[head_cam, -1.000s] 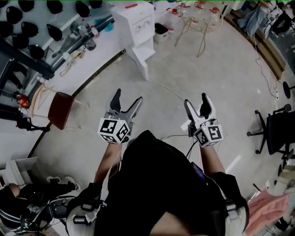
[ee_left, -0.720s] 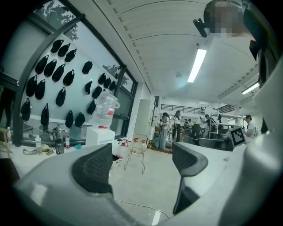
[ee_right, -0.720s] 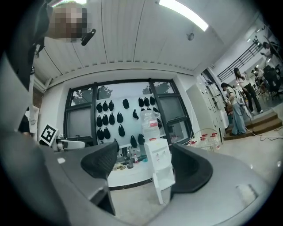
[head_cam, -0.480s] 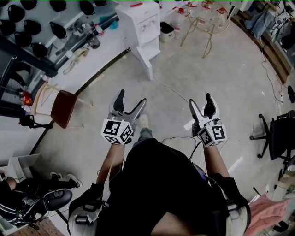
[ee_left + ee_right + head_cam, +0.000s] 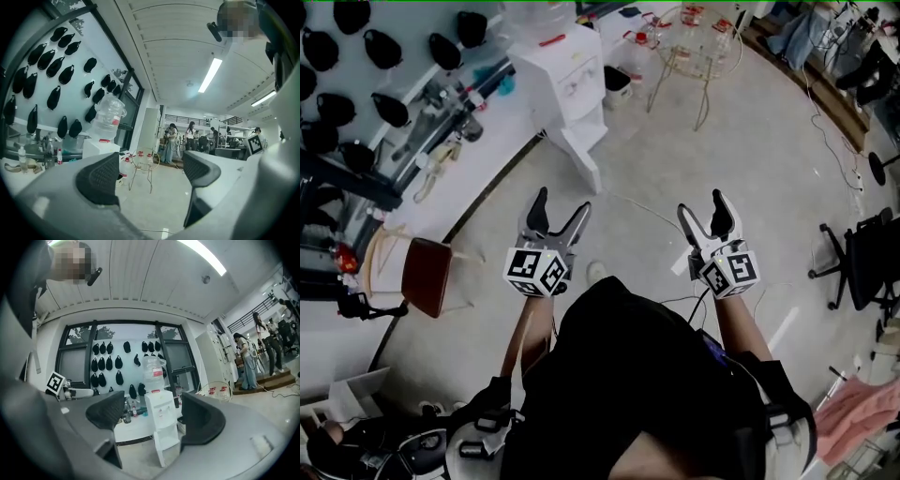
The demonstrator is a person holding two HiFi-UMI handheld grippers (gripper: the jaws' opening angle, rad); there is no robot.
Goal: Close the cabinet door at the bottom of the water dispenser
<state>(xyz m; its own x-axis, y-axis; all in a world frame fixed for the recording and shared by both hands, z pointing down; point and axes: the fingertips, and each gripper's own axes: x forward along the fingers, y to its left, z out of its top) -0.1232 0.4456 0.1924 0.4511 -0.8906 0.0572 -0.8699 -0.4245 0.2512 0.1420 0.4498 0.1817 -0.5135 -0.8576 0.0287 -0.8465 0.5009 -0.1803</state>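
Cabinet door point(image 5: 584, 161) swung open at the foot of the white water dispenser point(image 5: 565, 73), on the floor point(image 5: 722, 159) at its far edge, by the long table's point(image 5: 511, 108) end. Red labels on dispenser and bottle point(image 5: 153, 371) too small to read. Well short of it, left gripper point(image 5: 560, 208) and right gripper point(image 5: 703, 211), fingers apart, holding nothing.

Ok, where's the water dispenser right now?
In the head view the water dispenser stands at top, left of centre, at the end of the white counter, with the wire stand to its right.
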